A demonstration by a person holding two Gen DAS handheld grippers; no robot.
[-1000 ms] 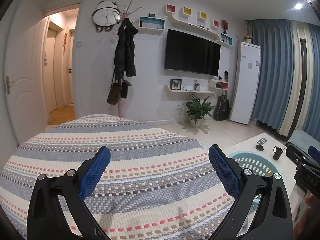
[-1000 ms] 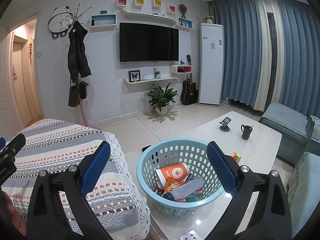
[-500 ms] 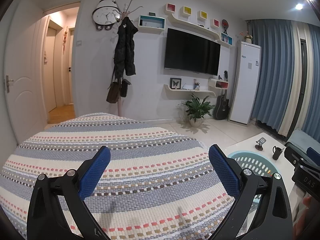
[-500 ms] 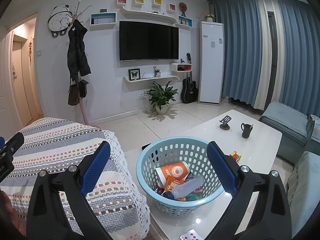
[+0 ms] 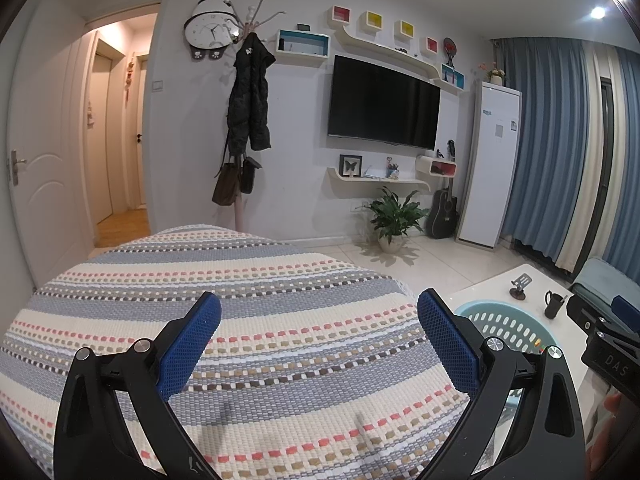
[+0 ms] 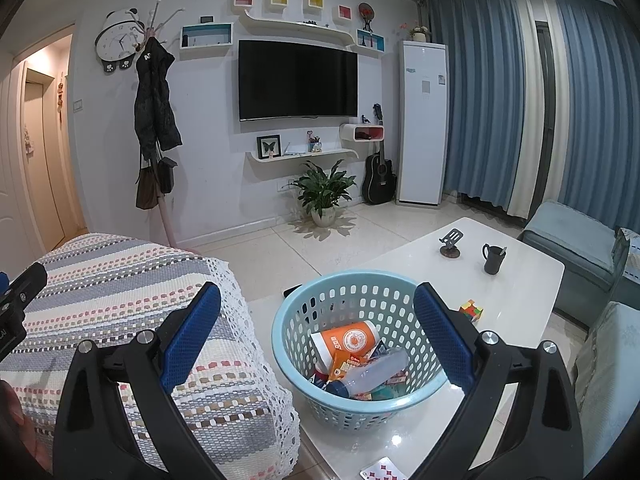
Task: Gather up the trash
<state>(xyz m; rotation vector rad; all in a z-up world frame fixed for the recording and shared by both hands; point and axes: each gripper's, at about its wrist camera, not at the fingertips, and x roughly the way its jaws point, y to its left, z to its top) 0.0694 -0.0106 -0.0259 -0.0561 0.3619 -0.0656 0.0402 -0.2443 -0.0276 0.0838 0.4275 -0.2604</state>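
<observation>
Both tongs released, nothing held. Left gripper (image 5: 318, 320) over striped blanket (image 5: 260, 280). Right gripper (image 6: 316, 312) above basket (image 6: 288, 344) w/ trash; mug (image 6: 493, 259) at 2 o'clock.

The basket (image 6: 360, 364) looks like smooth pale-blue plastic pierced with holes, and it stands on a glossy white table (image 6: 516, 296) that mirrors the ceiling light. To the left, the striped cover (image 5: 256, 320) is a coarse woven cloth, matt, with a lace-like openwork edge (image 6: 256, 344). Both grippers carry blue finger pads (image 6: 190, 336) with a fine rough mesh texture on matt black frames fixed with shiny metal bolts (image 6: 489, 337).
</observation>
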